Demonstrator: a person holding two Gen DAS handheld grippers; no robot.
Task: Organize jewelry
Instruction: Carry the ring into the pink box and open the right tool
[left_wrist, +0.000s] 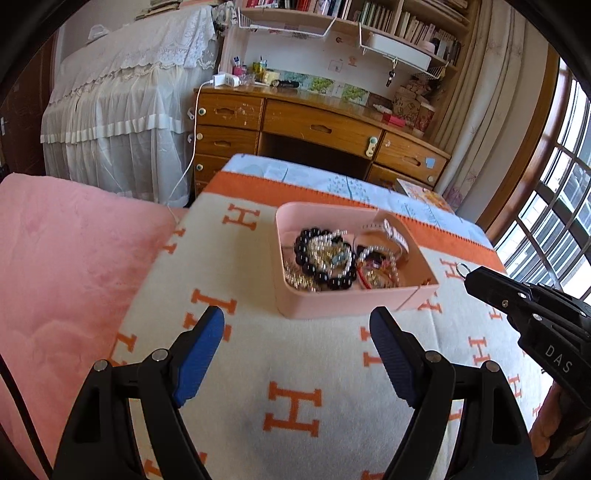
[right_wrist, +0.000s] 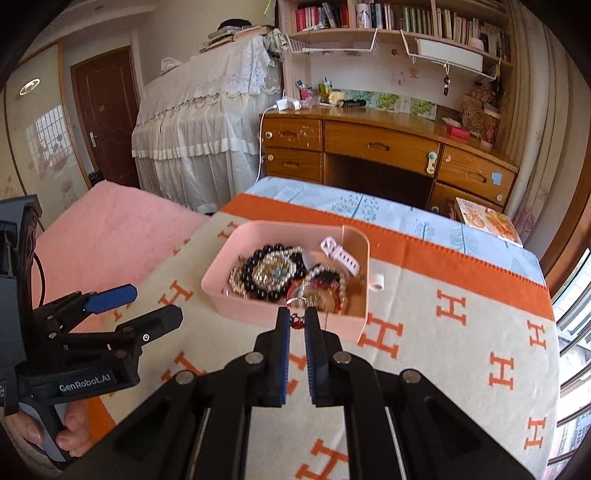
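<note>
Left gripper (left_wrist: 297, 325) hangs wide open and empty over the blanket (left_wrist: 258, 350), just short of the pink tray (left_wrist: 343, 306) where the jewelry lies heaped: a black bead bracelet (left_wrist: 314, 258), pearl strands (right_wrist: 332, 277) and gold chain (right_wrist: 236, 284) tangled together, with a white watch strap (right_wrist: 341, 254) at the back. Right gripper (right_wrist: 297, 319) at the tray's near wall is pinched almost closed on a small metal ring (left_wrist: 461, 268) with something red below it. I judge these pieces light, limp and slippery, prone to snag, so I would take one bead or clasp at the heap's edge.
</note>
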